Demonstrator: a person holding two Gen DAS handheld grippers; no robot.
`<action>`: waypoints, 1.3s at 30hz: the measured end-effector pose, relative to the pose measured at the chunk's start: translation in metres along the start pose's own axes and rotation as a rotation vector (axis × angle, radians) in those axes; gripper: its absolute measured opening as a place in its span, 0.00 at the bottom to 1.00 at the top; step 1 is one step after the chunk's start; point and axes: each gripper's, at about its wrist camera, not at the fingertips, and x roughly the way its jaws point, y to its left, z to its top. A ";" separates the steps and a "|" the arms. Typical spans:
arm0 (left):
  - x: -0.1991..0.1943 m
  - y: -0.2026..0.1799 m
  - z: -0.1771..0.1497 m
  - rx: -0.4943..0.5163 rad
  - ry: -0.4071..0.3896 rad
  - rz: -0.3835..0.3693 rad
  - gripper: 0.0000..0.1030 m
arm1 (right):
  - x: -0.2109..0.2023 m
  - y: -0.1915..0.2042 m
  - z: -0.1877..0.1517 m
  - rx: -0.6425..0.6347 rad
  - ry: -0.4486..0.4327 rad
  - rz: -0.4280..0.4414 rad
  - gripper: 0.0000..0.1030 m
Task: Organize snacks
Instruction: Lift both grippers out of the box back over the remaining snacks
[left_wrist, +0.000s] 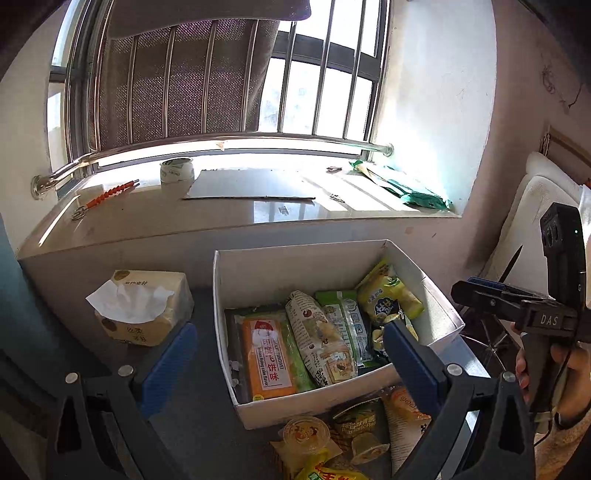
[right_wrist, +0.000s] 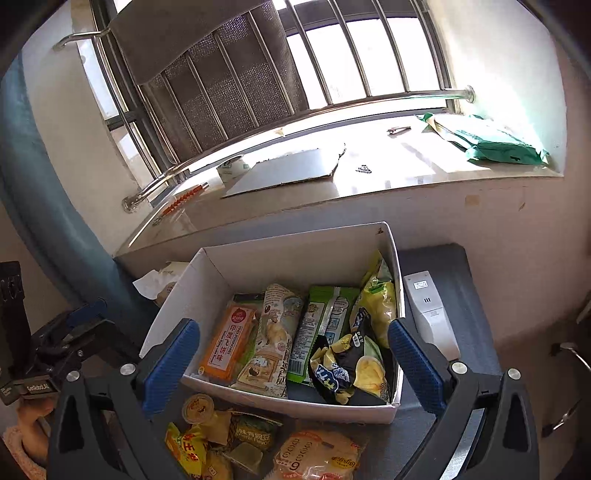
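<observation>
Under the window, on my table (right_wrist: 436, 258), the box (right_wrist: 295, 251) holds snacks (right_wrist: 332, 332); both claws (left_wrist: 288, 362) (right_wrist: 291, 354) gape wide, empty.

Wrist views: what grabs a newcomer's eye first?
The white box at centre, its snack packets lined up side by side, the orange flying-cake pack at the left end. Loose snacks are heaped in front of it. Behind, a bright barred window over the sill.

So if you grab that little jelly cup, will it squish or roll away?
The jelly cup looks like thin clear plastic, so it probably dents if squeezed hard. It sits atop loose snack packets, so it may tip or slide when nudged.
</observation>
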 end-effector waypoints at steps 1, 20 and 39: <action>-0.010 -0.003 -0.005 0.010 -0.009 -0.005 1.00 | -0.009 0.004 -0.007 -0.013 -0.008 0.007 1.00; -0.110 -0.037 -0.180 -0.102 -0.030 -0.062 1.00 | -0.086 -0.009 -0.190 0.088 0.068 0.092 1.00; -0.098 -0.037 -0.205 -0.100 0.045 -0.084 1.00 | -0.018 0.022 -0.148 -0.408 0.079 -0.120 1.00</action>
